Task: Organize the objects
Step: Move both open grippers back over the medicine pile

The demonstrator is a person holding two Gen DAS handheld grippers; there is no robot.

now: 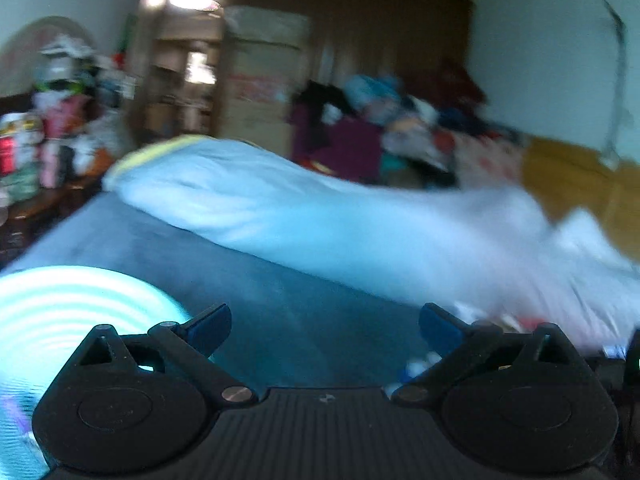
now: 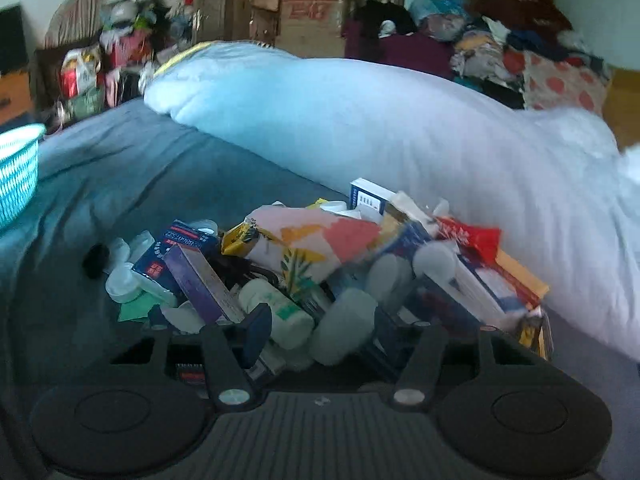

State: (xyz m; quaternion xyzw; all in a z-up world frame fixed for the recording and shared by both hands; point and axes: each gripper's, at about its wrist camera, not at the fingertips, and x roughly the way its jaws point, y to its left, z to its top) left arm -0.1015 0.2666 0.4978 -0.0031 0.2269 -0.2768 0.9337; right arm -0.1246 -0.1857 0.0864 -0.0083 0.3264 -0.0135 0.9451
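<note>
A dusty blue sheet (image 2: 120, 168) is seen on the bed, pale blue on the pillow (image 2: 360, 120) with a yellow trim. The basket (image 2: 18, 168) is done in turquoise weave, the box (image 2: 200, 284) in purple.

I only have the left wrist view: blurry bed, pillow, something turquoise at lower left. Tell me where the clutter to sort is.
Observer: The right wrist view shows a pile of small items heaped on the blue bedsheet, against the long white pillow.
Operator: List what's in it.
Observer: Boxes, a white bottle, clear plastic lids and a red packet.
Operator: Give me the right gripper's position.
Observer: The right gripper is open, fingers reaching into the pile's near edge, around the bottle.
Operator: Identify the turquoise thing.
Observer: A woven turquoise basket, left of the pile.
</note>
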